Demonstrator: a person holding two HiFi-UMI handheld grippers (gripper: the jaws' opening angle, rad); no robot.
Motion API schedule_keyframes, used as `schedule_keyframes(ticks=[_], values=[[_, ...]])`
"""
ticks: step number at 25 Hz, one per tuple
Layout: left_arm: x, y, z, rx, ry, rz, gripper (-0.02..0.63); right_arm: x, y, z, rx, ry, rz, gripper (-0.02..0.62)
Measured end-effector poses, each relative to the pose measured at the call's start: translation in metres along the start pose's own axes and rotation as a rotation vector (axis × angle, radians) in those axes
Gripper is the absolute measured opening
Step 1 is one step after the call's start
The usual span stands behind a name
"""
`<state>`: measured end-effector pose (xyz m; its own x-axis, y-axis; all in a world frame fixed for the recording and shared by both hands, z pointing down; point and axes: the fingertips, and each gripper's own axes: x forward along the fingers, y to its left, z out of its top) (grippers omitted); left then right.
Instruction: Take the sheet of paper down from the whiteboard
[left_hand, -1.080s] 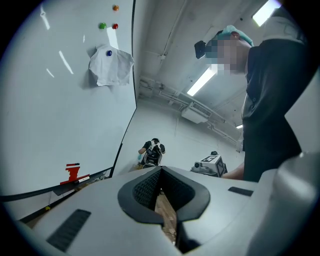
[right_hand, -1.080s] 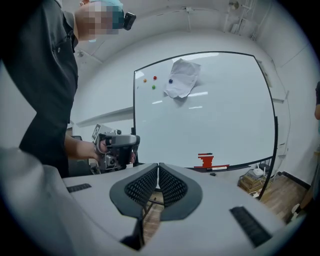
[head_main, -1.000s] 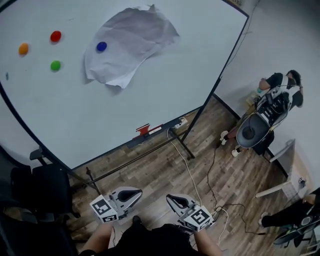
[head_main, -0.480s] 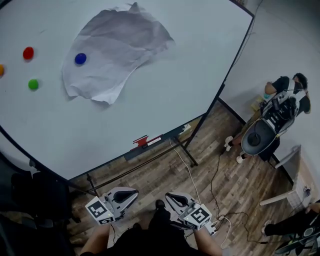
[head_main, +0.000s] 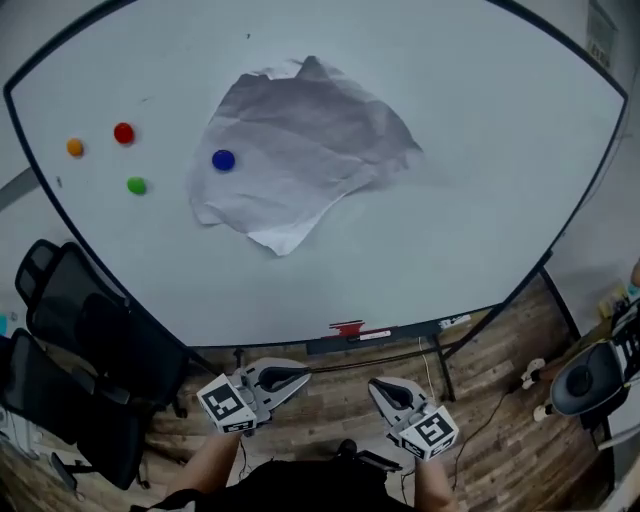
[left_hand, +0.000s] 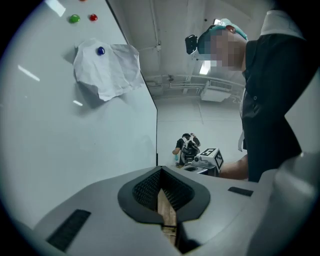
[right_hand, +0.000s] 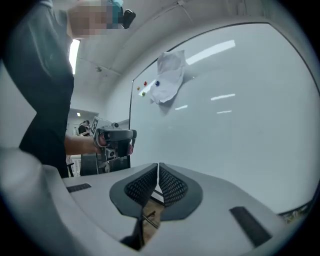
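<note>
Facing whiteboard (head_main: 470, 200), both grippers held low, clenched shut, empty.
Well above them: sheet of paper (head_main: 300, 165), pinned by blue magnet (head_main: 223, 160) near its left edge; left gripper (head_main: 295, 378) nearer that magnet than right gripper (head_main: 380, 390).

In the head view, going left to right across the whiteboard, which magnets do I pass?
orange magnet → red magnet → blue magnet. The green magnet sits almost straight below the red one, so it is left out of the order.
</note>
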<state>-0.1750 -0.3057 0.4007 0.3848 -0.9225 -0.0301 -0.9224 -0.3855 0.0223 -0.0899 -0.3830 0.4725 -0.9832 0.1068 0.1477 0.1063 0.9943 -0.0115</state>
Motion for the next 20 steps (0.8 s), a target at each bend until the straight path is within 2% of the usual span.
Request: schedule_keyframes(ticks=[5, 8, 10, 13, 15, 18, 20], values=[[0.006, 0.024, 0.051, 0.152, 0.036, 0.134, 0.011, 0.023, -0.024, 0.082, -0.123, -0.103, 0.193, 0.021], [-0.004, 0.039, 0.085, 0.222, 0.054, 0.232, 0.011, 0.033, -0.033, 0.135, -0.228, -0.172, 0.248, 0.021], [-0.008, 0.045, 0.106, 0.290, 0.093, 0.269, 0.012, 0.040, -0.038, 0.171, -0.253, -0.221, 0.264, 0.021], [-0.012, 0.053, 0.136, 0.398, 0.156, 0.320, 0.011, 0.044, -0.045, 0.225, -0.276, -0.289, 0.246, 0.023], [-0.017, 0.060, 0.156, 0.488, 0.209, 0.359, 0.012, 0.045, -0.048, 0.254, -0.340, -0.316, 0.213, 0.023], [-0.024, 0.076, 0.190, 0.619, 0.241, 0.417, 0.012, 0.050, -0.053, 0.285, -0.428, -0.321, 0.105, 0.024], [-0.030, 0.087, 0.213, 0.692, 0.256, 0.457, 0.012, 0.053, -0.050, 0.303, -0.474, -0.320, 0.044, 0.054]])
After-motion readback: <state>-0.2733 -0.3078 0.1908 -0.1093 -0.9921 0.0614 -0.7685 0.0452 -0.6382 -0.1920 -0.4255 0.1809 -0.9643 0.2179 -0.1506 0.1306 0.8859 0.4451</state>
